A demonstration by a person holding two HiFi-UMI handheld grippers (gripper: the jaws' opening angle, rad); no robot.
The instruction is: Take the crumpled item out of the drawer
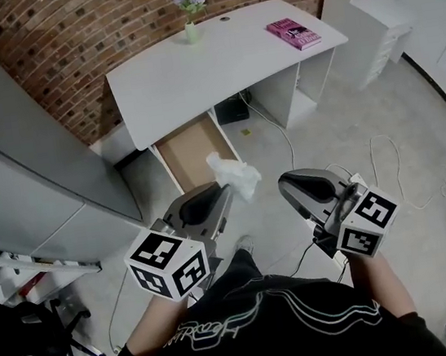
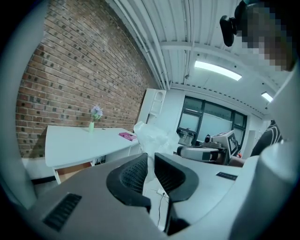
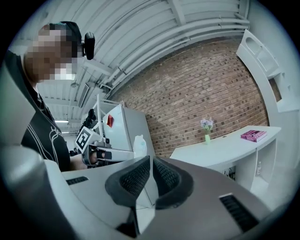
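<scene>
A crumpled white item (image 1: 236, 178) hangs in the air in front of the open drawer (image 1: 194, 148), clear of it. My left gripper (image 1: 223, 189) is shut on its lower part. In the left gripper view the item (image 2: 152, 137) rises out from between the two black pads of the left gripper (image 2: 151, 158). My right gripper (image 1: 288, 185) is held beside it to the right, apart from the item; its jaws in the right gripper view (image 3: 151, 160) stand together with nothing between them. The same item (image 3: 139, 145) shows there at the tip of the left gripper.
The drawer belongs to a white desk (image 1: 216, 67) against a brick wall; its brown inside shows nothing else. On the desk stand a small vase of flowers (image 1: 190, 11) and a pink book (image 1: 293, 33). A grey cabinet (image 1: 33, 175) stands left; cables (image 1: 386, 166) lie on the floor.
</scene>
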